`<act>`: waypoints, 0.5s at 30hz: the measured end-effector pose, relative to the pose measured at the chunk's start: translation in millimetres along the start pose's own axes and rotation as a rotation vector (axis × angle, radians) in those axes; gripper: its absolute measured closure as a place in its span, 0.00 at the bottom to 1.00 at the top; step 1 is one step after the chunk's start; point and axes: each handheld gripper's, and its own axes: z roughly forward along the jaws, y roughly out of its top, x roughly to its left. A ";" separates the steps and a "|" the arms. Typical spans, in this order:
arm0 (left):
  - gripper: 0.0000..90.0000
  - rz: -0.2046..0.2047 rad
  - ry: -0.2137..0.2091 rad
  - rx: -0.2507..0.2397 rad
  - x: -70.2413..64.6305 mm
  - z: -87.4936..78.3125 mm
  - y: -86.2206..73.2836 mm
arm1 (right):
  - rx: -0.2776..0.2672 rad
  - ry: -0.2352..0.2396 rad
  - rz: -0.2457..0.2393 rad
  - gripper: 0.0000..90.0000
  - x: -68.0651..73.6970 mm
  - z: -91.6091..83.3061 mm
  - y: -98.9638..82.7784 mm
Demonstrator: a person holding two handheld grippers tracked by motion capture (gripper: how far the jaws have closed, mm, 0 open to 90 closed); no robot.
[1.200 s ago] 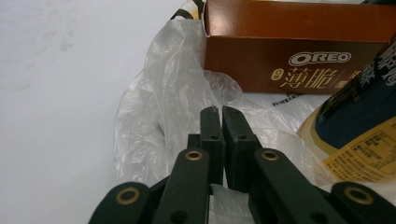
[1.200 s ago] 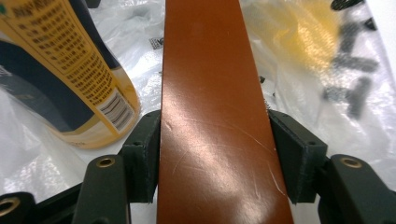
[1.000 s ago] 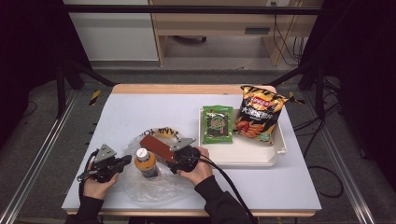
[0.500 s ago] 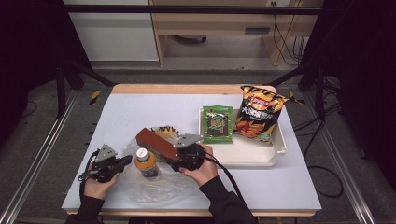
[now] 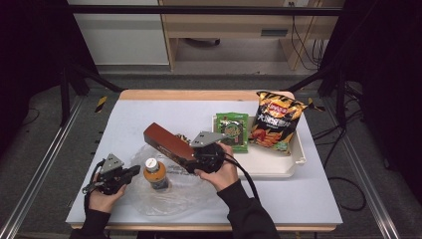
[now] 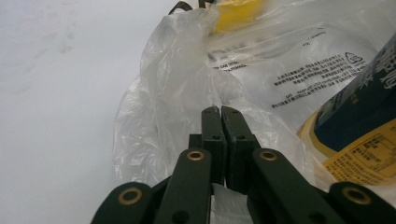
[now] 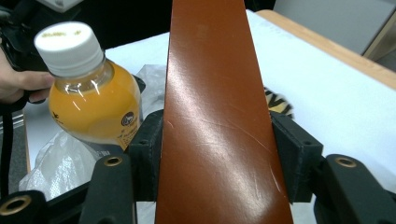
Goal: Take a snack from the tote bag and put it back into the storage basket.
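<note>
The right gripper (image 5: 191, 158) clamps a long brown box (image 5: 167, 142) at one end, its 2 jaws pressing on the box's 2 long sides, as the right gripper view shows with the box (image 7: 219, 116) running straight out from between them. The box hangs tilted in the air above the clear plastic bag (image 5: 171, 191), its far end higher and pointing up-left; that looks like a lift out of the bag, or a carry over it. The left gripper (image 5: 130, 173) is clenched on the bag's edge: in the left gripper view the jaws meet with the thin film (image 6: 187, 93) pinched at their tips, probably to keep the bag from sliding or lifting with the box. An orange juice bottle (image 5: 155, 173) stands upright in the bag, between the 2 grippers. Farther right, a white tray (image 5: 271, 167) holds a green packet (image 5: 232, 130) and a chip bag (image 5: 274, 122), well apart from the action.
</note>
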 end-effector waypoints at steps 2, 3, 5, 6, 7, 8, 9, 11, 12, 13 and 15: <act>0.98 0.001 0.000 -0.001 0.0 -0.6 0.2 | -0.005 -0.003 -0.002 0.48 -2.8 -8.0 1.9; 0.98 0.000 0.001 -0.004 0.1 -1.1 0.4 | -0.008 -0.003 -0.004 0.48 -4.7 -11.7 2.2; 0.98 -0.002 0.002 -0.008 0.3 -1.9 0.6 | -0.009 -0.005 -0.008 0.48 -7.7 -19.2 2.5; 0.98 0.000 0.004 -0.010 0.5 -2.5 0.8 | -0.008 -0.007 -0.012 0.48 -9.2 -23.3 2.4; 0.98 -0.003 0.002 -0.011 0.4 -3.1 1.0 | -0.013 -0.010 -0.016 0.48 -10.6 -27.1 2.1; 0.98 -0.003 0.002 -0.012 0.6 -3.7 1.1 | -0.012 -0.011 -0.015 0.48 -12.3 -31.3 1.8; 0.97 -0.005 0.003 -0.015 0.6 -4.2 1.3 | -0.016 -0.016 -0.018 0.48 -14.3 -35.2 1.6; 0.97 -0.008 0.004 -0.021 0.8 -5.7 1.9 | -0.020 -0.029 -0.025 0.48 -17.9 -44.2 0.7; 0.97 -0.008 0.005 -0.025 0.7 -6.7 2.3 | -0.021 -0.029 -0.025 0.48 -19.2 -47.1 0.3; 0.96 -0.007 0.004 -0.028 0.8 -7.9 2.8 | -0.021 -0.032 -0.027 0.48 -21.0 -51.1 -0.5; 0.95 -0.011 0.003 -0.042 0.8 -10.4 4.2 | -0.020 -0.041 -0.032 0.48 -24.2 -59.2 -2.2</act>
